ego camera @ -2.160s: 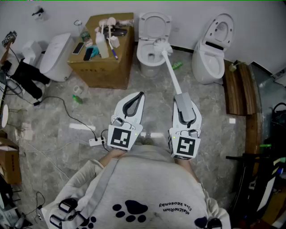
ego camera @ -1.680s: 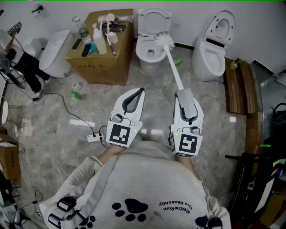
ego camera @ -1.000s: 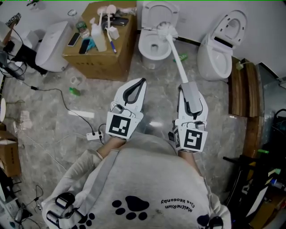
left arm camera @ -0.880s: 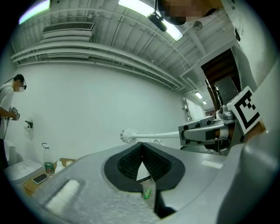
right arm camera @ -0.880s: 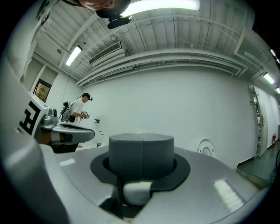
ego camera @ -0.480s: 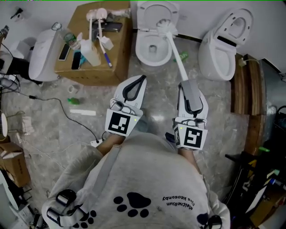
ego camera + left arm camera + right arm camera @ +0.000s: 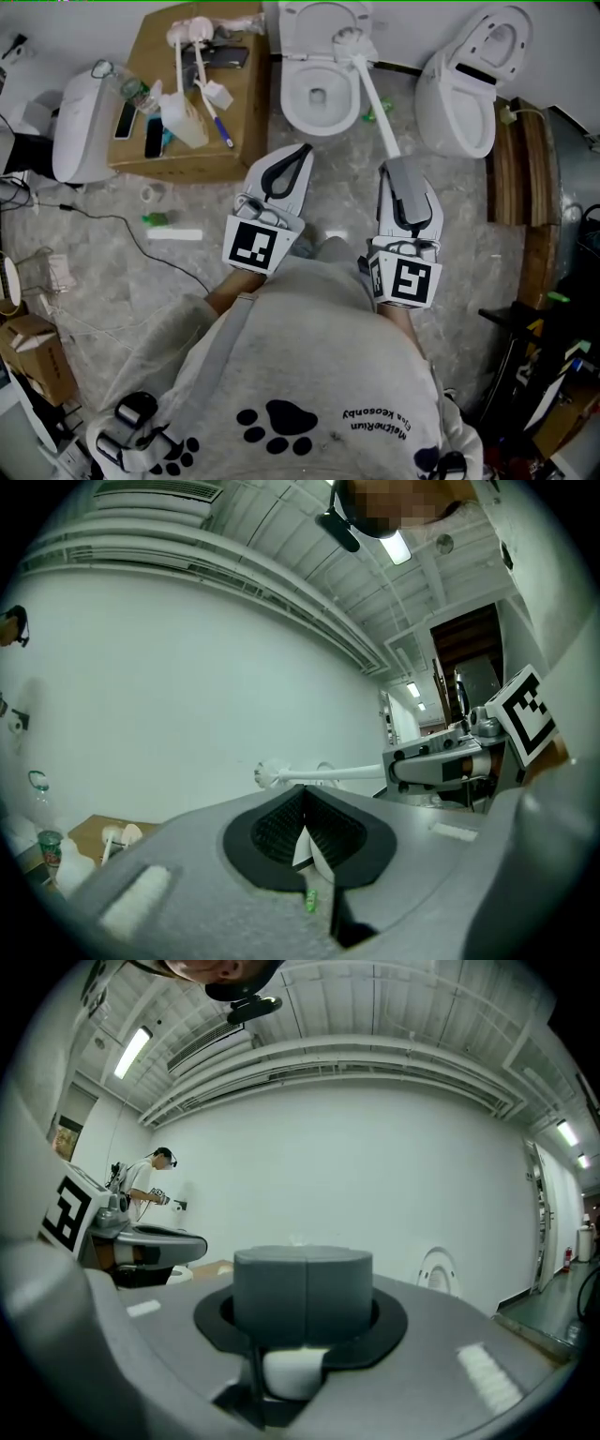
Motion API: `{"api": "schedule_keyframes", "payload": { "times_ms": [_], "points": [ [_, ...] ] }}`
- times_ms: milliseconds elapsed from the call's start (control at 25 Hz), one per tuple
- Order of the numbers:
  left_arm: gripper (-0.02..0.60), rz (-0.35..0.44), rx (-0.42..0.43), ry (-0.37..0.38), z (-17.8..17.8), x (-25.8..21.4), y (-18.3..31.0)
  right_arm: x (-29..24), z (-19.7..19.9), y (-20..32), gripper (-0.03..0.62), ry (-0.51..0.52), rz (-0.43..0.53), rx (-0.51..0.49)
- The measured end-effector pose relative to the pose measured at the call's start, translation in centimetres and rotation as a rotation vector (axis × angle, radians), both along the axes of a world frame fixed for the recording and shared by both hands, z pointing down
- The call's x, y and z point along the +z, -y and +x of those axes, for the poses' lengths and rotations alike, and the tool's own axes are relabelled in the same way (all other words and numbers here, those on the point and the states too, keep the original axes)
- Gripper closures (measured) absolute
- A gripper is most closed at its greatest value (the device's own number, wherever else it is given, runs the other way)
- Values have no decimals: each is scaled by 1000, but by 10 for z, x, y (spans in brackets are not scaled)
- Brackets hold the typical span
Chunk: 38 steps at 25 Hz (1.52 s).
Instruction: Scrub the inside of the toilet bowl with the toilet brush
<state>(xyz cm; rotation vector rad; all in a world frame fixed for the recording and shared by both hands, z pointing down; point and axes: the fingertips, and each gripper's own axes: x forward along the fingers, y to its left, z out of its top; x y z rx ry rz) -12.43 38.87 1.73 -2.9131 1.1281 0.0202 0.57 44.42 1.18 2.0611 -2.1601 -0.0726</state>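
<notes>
Clamping the toilet brush [image 7: 370, 94] by its handle end lets the right tool [image 7: 396, 173] reach the toilet bowl [image 7: 292, 105] from a distance, while the left tool [image 7: 300, 152] is closed on nothing.

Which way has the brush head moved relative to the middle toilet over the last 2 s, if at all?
Yes. The toilet brush head has shifted from the toilet bowl back-right rim farther back, toward the raised lid. It is not inside the bowl.

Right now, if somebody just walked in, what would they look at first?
Probably the long white toilet brush, clamped in the right gripper, its bristly head near the back rim of the open toilet at top centre. Next, the cardboard box left of it, cluttered with bottles and brushes.
</notes>
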Motion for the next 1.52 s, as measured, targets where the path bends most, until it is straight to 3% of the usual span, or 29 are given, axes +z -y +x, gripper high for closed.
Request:
{"api": "schedule_keyframes", "payload": {
  "times_ms": [560, 840, 1120, 1520],
  "points": [
    [584, -2, -12, -30, -11, 2, 22, -6, -7, 29, 442, -27, 10, -14],
    [584, 16, -27, -26, -3, 4, 56, -1, 3, 64, 442, -22, 26, -27],
    [584, -8, -75, -18, 17, 14, 111, 13, 29, 129, 442, -15, -8, -66],
    [584, -35, -179, -17, 59, 13, 227, 16, 71, 249, 442, -32, -47, -173]
  ]
}}
